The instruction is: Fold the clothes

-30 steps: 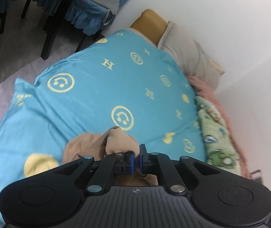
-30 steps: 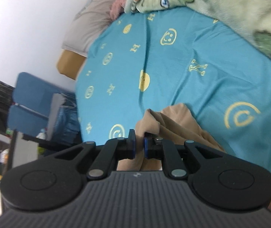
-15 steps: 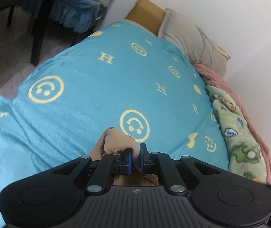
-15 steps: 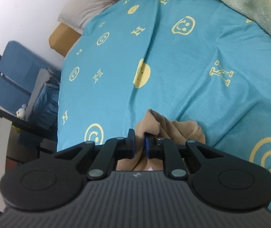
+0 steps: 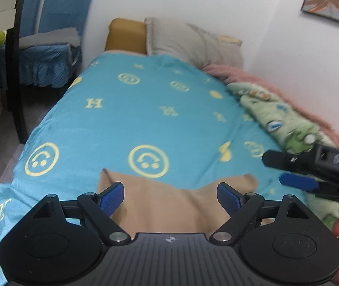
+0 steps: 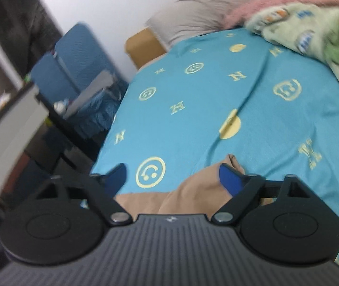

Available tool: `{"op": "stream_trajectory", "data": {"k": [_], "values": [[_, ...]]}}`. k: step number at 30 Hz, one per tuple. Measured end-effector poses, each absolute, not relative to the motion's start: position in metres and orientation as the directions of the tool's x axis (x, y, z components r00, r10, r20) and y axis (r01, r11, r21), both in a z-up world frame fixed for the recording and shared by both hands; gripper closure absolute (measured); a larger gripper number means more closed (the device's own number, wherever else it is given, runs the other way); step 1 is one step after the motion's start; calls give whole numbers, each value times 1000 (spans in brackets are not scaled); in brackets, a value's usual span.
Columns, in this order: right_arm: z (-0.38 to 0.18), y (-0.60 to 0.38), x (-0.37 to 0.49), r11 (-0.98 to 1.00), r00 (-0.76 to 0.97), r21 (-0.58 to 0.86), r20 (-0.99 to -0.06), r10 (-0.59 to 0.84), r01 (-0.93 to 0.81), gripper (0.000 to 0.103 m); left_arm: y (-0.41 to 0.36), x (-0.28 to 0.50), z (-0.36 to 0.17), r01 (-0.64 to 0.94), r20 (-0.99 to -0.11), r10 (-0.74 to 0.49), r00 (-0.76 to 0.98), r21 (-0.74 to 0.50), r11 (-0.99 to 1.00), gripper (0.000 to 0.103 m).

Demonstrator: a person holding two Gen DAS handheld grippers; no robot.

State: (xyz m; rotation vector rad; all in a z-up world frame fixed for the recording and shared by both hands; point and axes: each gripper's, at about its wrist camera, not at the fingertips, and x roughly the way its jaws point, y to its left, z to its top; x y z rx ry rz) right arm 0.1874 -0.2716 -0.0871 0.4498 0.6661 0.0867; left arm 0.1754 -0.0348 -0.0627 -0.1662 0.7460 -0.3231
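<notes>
Tan garment (image 5: 169, 205) flat on turquoise bedsheet (image 5: 145, 124); left gripper (image 5: 170, 196), right gripper (image 6: 173, 178) both spread, empty.

1. The bed sheet (image 5: 145, 119) is turquoise with yellow smiley faces, letter H marks and solid yellow discs.
2. The garment (image 5: 169, 205) is plain tan.
3. The blanket (image 5: 281, 121) is pale green with cartoon prints; the throw (image 5: 248, 76) is pink.
4. The pillow (image 5: 188, 40) is grey-beige.
5. The left tool (image 5: 170, 197) and right tool (image 6: 171, 178) are black with blue pads.
6. The chair (image 5: 57, 12) is blue.
</notes>
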Motion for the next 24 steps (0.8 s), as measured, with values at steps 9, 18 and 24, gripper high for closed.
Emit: {"op": "stream_trajectory", "data": {"k": [9, 18, 24], "values": [[-149, -247, 228, 960, 670, 261, -731, 131, 97, 36, -31, 200, -101, 177, -738, -248, 627, -175, 969, 17], [-119, -250, 174, 951, 693, 296, -704, 154, 89, 36, -29, 156, -77, 211, -714, -274, 645, -178, 961, 17], [-117, -264, 138, 890, 681, 428, -700, 215, 159, 37, -35, 120, -78, 199, -769, -206, 606, -105, 974, 17]]}}
